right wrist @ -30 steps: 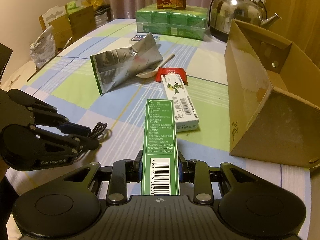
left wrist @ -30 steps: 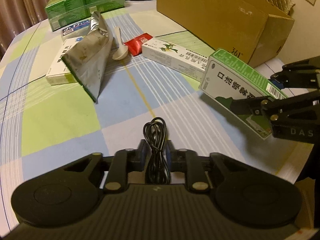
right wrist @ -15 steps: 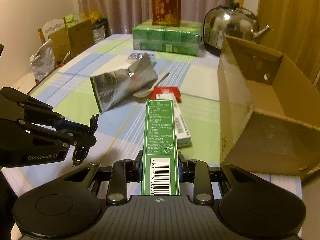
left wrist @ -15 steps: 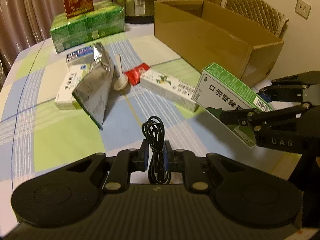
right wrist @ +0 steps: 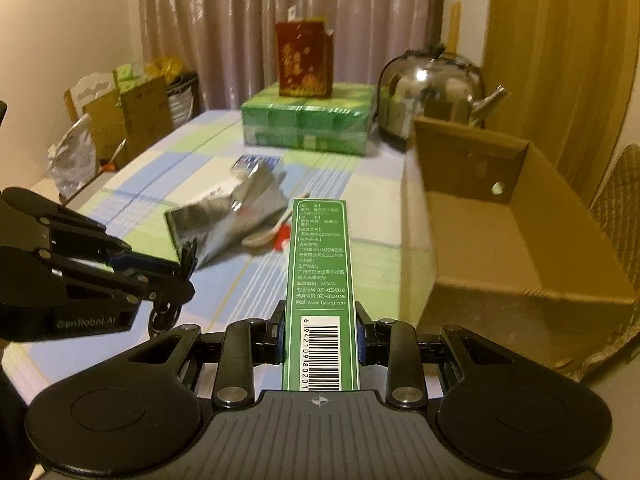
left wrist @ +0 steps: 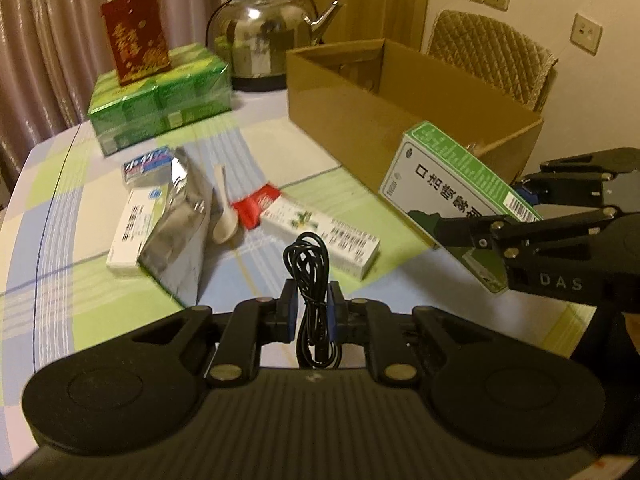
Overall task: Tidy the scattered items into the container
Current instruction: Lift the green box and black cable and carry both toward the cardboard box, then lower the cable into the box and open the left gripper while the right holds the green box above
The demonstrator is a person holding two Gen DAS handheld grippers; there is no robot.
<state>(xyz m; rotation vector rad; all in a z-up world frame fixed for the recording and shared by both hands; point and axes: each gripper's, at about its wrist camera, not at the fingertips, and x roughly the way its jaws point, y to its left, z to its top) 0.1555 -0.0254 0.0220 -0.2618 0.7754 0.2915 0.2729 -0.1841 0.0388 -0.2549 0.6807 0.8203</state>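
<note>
Green-and-white box [left wrist: 448,184], black cable [left wrist: 308,264], brown cardboard box [left wrist: 360,120], and blue-green-white checked tablecloth [left wrist: 100,292].

Dim, warm yellow indoor light tints both views. A bright highlight glares on the steel kettle [left wrist: 267,32], and the foil pouch [right wrist: 236,220] glints. Both pictures are soft with motion blur, worst on the cardboard box [right wrist: 500,240] edge and the desk [left wrist: 120,280] stripes. Fisheye bending curves the edges, with black corners.
</note>
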